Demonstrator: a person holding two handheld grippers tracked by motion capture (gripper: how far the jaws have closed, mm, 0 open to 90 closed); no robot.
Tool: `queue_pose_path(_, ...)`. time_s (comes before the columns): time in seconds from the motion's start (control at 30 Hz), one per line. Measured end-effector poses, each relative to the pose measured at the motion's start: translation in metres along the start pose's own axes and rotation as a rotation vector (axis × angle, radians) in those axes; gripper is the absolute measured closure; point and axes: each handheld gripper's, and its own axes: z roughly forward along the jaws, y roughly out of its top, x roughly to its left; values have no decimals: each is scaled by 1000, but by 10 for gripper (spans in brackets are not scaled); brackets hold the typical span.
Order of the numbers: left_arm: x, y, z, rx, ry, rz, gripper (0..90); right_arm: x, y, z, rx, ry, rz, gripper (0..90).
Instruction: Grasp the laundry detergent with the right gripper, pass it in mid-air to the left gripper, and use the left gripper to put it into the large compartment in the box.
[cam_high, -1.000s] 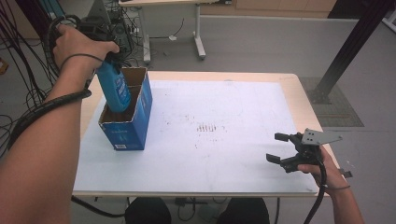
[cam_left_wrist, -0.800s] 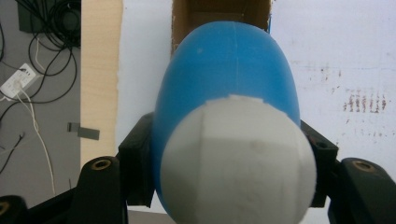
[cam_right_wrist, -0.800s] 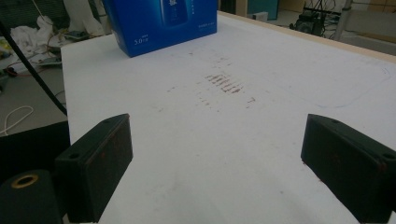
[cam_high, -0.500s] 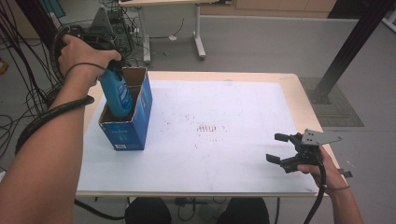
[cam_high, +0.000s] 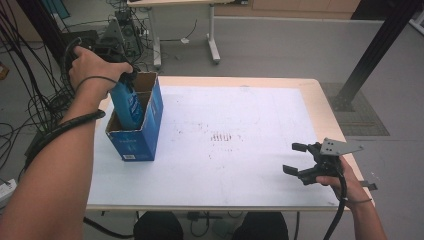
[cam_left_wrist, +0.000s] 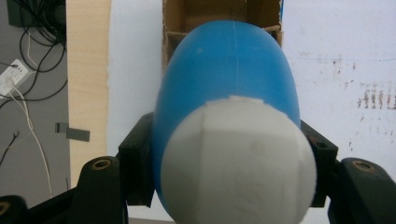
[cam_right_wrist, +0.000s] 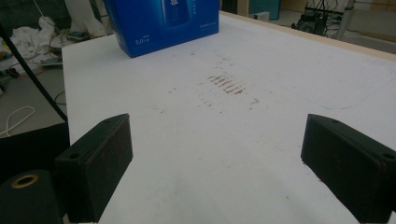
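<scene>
Bottle (cam_high: 126, 104) stands near upright, cap up, in the box (cam_high: 136, 137), left gripper (cam_left_wrist: 229, 154) fingers clamping it; right gripper (cam_high: 299, 160) fingers apart.

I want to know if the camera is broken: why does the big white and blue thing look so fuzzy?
Not broken: in the left gripper view the bottle's white cap sits so close to the lens that it blurs, while the table behind is sharper. In the high view the blue bottle looks clear, going into the blue box. The right gripper view is sharp on its pads.
</scene>
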Motion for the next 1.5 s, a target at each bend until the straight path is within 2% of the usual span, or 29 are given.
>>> queue_pose_path(0.8,-3,-2,44,39,1,-3,376,0,-3,0,1,-2,10,90)
queue_pose_path(1.2,-3,-3,60,58,-2,-4,376,0,-4,-1,5,-3,11,90)
queue_pose_path(1.27,-3,-6,63,45,-7,-11,376,0,-4,-2,5,-5,10,89)
queue_pose_path(1.3,-2,-4,65,60,-11,-10,376,0,-4,-2,2,-6,13,90)
queue_pose_path(1.5,-4,-5,72,66,-3,-6,376,0,-5,-2,3,-5,11,90)
